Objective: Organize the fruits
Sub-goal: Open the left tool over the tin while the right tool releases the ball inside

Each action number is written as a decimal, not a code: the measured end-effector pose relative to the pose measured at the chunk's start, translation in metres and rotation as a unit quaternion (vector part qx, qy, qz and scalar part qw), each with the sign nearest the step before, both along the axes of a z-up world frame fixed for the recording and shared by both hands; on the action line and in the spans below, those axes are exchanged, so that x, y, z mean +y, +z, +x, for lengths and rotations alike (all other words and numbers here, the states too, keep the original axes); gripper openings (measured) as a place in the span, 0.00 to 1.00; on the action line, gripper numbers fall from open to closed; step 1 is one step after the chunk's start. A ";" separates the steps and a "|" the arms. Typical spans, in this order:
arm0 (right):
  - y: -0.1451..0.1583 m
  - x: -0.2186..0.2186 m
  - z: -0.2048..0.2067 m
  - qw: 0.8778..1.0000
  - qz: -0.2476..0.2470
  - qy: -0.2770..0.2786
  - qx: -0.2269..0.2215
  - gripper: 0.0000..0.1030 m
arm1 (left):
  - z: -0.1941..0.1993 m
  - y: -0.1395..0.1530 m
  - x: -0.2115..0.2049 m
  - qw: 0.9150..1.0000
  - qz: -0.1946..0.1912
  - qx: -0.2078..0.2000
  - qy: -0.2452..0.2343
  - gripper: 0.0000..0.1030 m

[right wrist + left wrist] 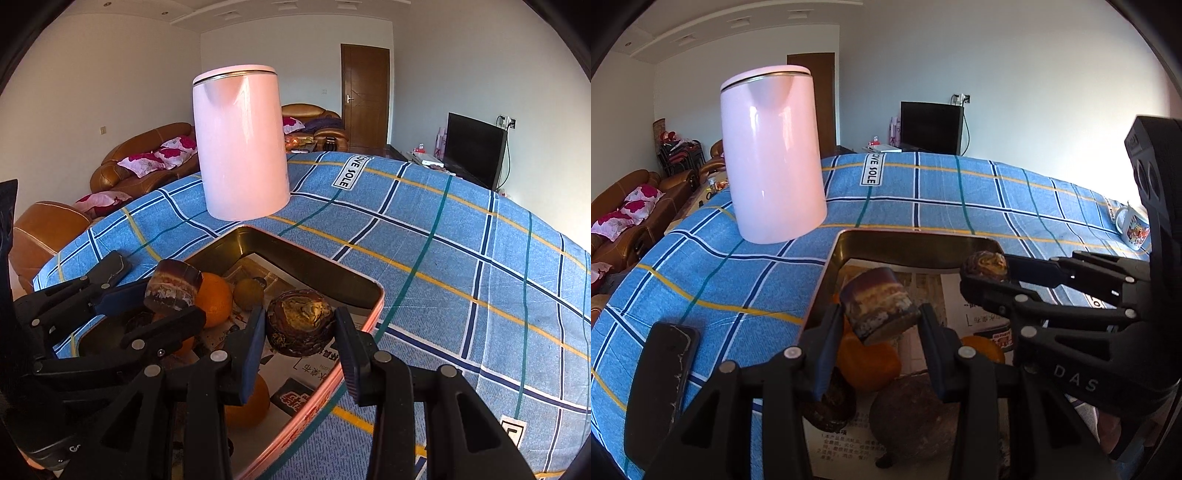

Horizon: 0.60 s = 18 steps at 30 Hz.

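Observation:
A metal tray (908,242) (295,258) lined with printed paper sits on the blue plaid tablecloth. It holds oranges (868,363) (214,299), a round brown fruit (912,413) and a small yellowish fruit (249,293). My left gripper (879,328) (166,302) is shut on a dark brown cut fruit piece (877,308) (173,290) above the tray. My right gripper (300,332) (984,273) is shut on a round dark brown fruit (300,326) (985,265) over the tray's right part.
A tall pink kettle (772,155) (242,140) stands on the cloth just behind the tray. A black phone (661,384) (110,267) lies left of the tray. A printed mug (1133,229) stands at the far right. Sofas and a TV lie beyond the table.

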State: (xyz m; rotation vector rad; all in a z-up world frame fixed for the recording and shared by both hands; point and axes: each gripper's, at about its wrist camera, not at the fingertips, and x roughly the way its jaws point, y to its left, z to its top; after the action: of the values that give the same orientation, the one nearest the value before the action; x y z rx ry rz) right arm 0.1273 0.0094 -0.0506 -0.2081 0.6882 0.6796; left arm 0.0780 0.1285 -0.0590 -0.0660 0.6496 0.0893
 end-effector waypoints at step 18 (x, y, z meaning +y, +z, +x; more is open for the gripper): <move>0.009 -0.020 -0.011 1.000 0.019 -0.009 0.003 0.60 | -0.026 0.015 0.002 0.999 -0.001 -0.034 0.002 0.79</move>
State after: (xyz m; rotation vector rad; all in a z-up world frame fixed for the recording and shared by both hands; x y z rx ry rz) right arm 0.1163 -0.0110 -0.0415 -0.1651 0.6819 0.6762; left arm 0.0515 0.1302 -0.0441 -0.0723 0.5811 0.0895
